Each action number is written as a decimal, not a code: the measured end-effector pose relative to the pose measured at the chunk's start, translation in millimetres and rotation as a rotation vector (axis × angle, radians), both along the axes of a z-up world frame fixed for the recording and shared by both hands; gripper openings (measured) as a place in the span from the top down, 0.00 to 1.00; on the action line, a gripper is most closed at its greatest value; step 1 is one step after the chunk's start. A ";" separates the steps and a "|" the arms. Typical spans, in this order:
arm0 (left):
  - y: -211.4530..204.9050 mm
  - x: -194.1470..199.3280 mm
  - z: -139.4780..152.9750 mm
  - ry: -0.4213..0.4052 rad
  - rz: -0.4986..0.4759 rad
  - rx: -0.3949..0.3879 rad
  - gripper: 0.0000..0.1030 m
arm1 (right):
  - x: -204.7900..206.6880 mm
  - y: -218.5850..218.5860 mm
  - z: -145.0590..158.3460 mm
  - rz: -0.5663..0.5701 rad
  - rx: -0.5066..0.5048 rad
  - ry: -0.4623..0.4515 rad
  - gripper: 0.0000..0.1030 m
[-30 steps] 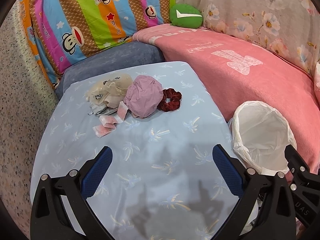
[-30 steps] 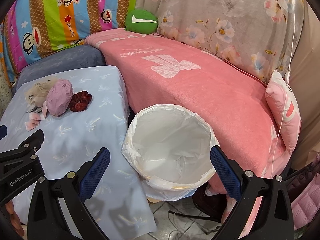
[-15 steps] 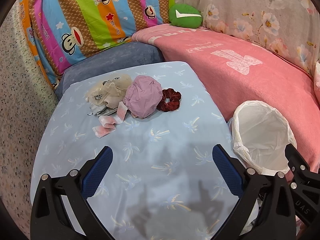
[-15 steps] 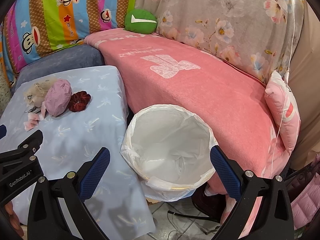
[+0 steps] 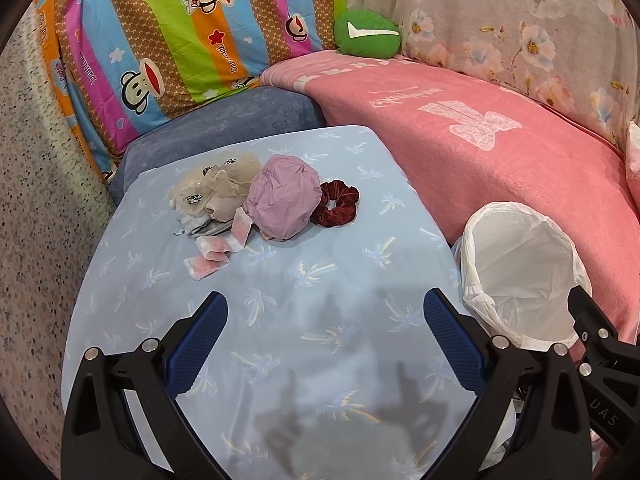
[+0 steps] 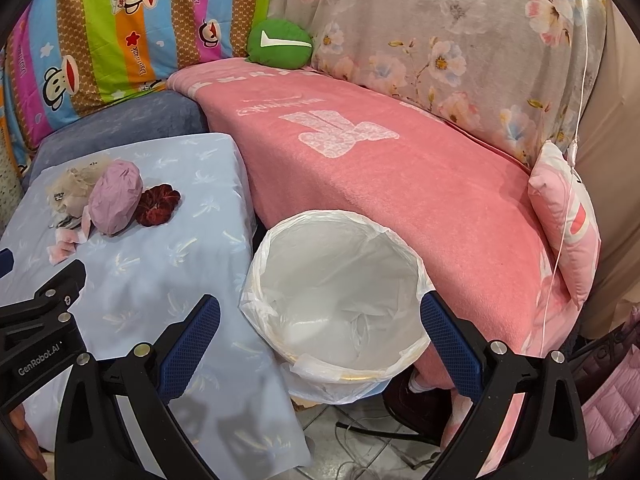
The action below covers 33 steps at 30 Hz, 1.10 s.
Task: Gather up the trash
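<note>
A pile lies on the light blue table cover (image 5: 304, 320): a crumpled lilac wad (image 5: 282, 200), a beige mesh bundle (image 5: 216, 192), pink-white sachet strips (image 5: 218, 250) and a dark red velvet scrunchie (image 5: 335, 208). The pile also shows in the right wrist view, with the lilac wad (image 6: 115, 196) and scrunchie (image 6: 158, 210). A white-lined trash bin (image 6: 336, 300) stands on the floor right of the table, also in the left wrist view (image 5: 520, 276). My left gripper (image 5: 324, 312) is open and empty over the table, short of the pile. My right gripper (image 6: 320, 316) is open and empty above the bin.
A pink blanket covers the sofa (image 6: 380, 168) behind the bin. A green cushion (image 5: 368, 34) sits at the back, a pink pillow (image 6: 568, 216) at the right. A striped cartoon sheet (image 5: 180, 32) hangs behind the table. Cables lie on the tiled floor (image 6: 360, 432).
Almost nothing differs. Both views have shifted very slightly. Both grippers stay open and empty.
</note>
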<state>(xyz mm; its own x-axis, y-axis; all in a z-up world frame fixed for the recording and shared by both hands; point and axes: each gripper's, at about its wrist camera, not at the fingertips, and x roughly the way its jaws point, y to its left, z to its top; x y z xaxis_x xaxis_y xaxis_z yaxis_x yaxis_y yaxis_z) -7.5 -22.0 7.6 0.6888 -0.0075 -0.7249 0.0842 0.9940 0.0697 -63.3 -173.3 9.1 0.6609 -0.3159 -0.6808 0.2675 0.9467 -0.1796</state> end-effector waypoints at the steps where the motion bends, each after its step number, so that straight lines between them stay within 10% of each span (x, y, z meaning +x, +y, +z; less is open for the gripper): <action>1: -0.2 -0.5 0.1 -0.001 0.000 0.000 0.08 | 0.2 -0.2 0.1 0.000 0.001 0.000 0.06; 19: 20.7 20.3 -11.6 0.016 -0.033 -0.041 0.08 | 11.0 2.6 2.6 -0.013 0.052 -0.056 0.06; 33: 115.8 88.0 -45.8 0.075 0.143 -0.102 0.09 | 88.2 70.6 -13.8 0.123 0.098 -0.041 0.06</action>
